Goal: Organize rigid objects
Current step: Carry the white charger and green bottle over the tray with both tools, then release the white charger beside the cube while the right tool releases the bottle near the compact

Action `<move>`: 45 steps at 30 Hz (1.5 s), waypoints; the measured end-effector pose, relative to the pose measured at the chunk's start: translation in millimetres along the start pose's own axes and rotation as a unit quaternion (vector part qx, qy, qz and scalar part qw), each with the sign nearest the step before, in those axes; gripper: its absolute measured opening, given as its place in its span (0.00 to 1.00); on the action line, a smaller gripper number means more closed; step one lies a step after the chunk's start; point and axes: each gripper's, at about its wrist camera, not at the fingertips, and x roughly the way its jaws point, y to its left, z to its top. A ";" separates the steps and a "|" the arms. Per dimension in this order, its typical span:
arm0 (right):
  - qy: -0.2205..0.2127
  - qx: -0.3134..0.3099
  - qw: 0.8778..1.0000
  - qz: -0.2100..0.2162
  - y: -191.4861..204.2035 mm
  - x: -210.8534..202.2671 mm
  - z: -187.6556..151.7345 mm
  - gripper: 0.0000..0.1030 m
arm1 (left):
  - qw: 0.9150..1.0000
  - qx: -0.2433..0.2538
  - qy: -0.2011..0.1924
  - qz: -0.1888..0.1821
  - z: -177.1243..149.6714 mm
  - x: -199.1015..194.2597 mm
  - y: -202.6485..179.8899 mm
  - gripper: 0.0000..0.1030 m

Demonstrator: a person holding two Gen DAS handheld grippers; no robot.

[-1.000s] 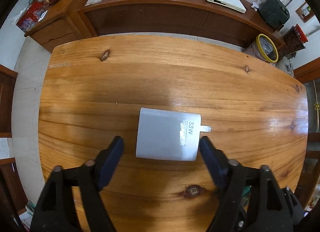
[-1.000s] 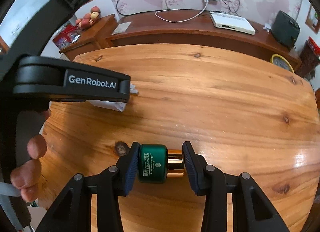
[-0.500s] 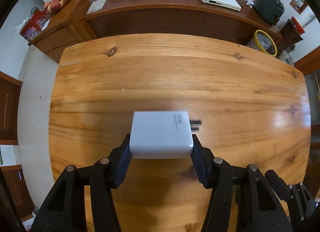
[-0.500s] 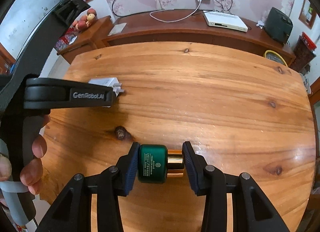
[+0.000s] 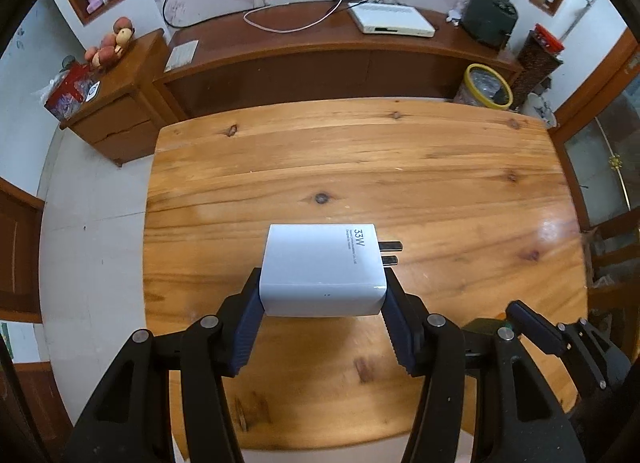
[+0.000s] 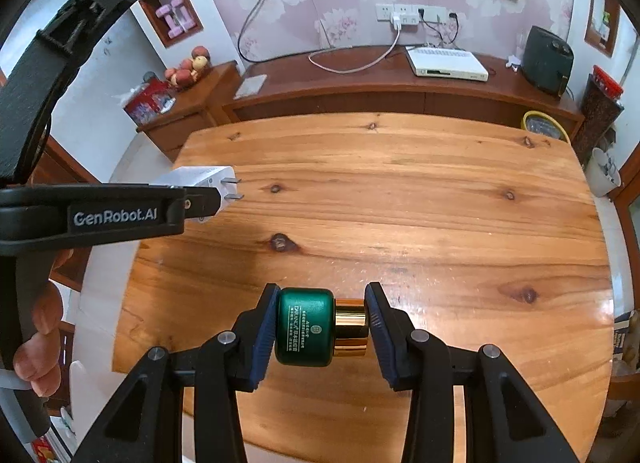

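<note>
Lifted now: white 33W charger [image 5: 322,271], prongs right.

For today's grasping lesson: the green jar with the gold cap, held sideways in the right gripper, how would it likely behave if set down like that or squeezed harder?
The jar is round, so laid on its side on the table it would probably roll. Its glossy body and gold cap look smooth, so it may slip in the right gripper. It looks rigid, unlikely to deform.

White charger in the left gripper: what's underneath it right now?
The white charger is clamped in the left gripper, held clear above the bare wooden table. The right wrist view shows nothing lying below it; the patch directly beneath is hidden by the gripper.
</note>
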 end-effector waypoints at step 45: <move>0.114 -0.113 0.986 0.049 98.6 -93.0 -239.5 0.42 | 0.996 0.044 0.075 0.004 -274.6 -67.9 -5.7 0.57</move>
